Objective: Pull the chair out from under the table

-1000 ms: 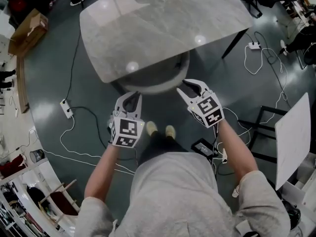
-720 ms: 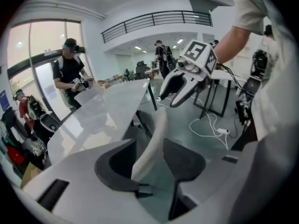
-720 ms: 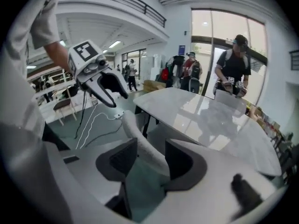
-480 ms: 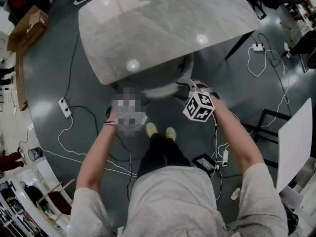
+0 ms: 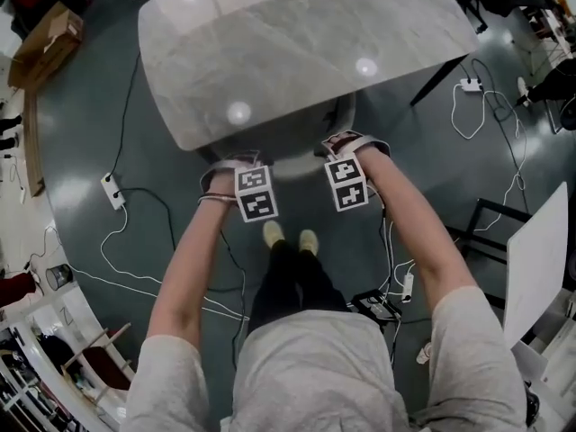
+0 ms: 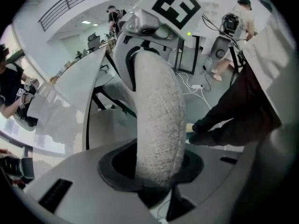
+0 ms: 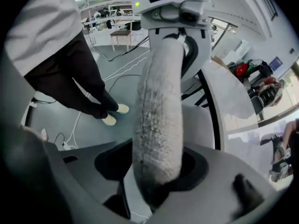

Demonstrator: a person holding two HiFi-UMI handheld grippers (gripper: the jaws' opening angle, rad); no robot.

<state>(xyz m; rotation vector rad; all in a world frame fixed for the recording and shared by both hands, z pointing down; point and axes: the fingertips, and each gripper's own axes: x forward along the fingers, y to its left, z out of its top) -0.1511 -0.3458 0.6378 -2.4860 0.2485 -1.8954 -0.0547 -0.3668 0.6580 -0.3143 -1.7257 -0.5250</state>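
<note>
**Backrest (image 5: 292, 158) sitting between both sets of jaws, chair not yet out**

Head view: you are standing at the near edge of the table (image 5: 297, 43) with both arms reaching down; the chair (image 5: 337, 120) is sitting tucked under the tabletop, with only its curved backrest and a little of its shell showing past the edge; you are holding the left gripper (image 5: 230, 162) over the backrest's left end and the right gripper (image 5: 351, 140) over its right end, both pointing steeply down with their marker cubes facing up; your shoes (image 5: 290, 238) are resting just behind the chair; cables (image 5: 135, 241) and a power strip (image 5: 112, 190) are lying on the floor to your left.

Left gripper view: the padded grey backrest (image 6: 156, 120) is running up from between your left gripper's (image 6: 152, 171) jaws; those jaws are standing partly open and have just been closing, with the backrest between them and a dark gap showing on either side, so they are not clamping it; the right gripper (image 6: 156, 20) is sitting astride the far end; the table (image 6: 70, 92) is lying to the left, your trouser legs (image 6: 233, 120) to the right.

Right gripper view: your right gripper's (image 7: 154, 176) jaws are standing wide apart and have just been opening; the backrest (image 7: 156, 115) is passing between them with room on both sides; the left gripper (image 7: 173, 10) is straddling the far end; the table (image 7: 229, 101) is showing on the right, your shoes (image 7: 117, 111) on the left.
</note>
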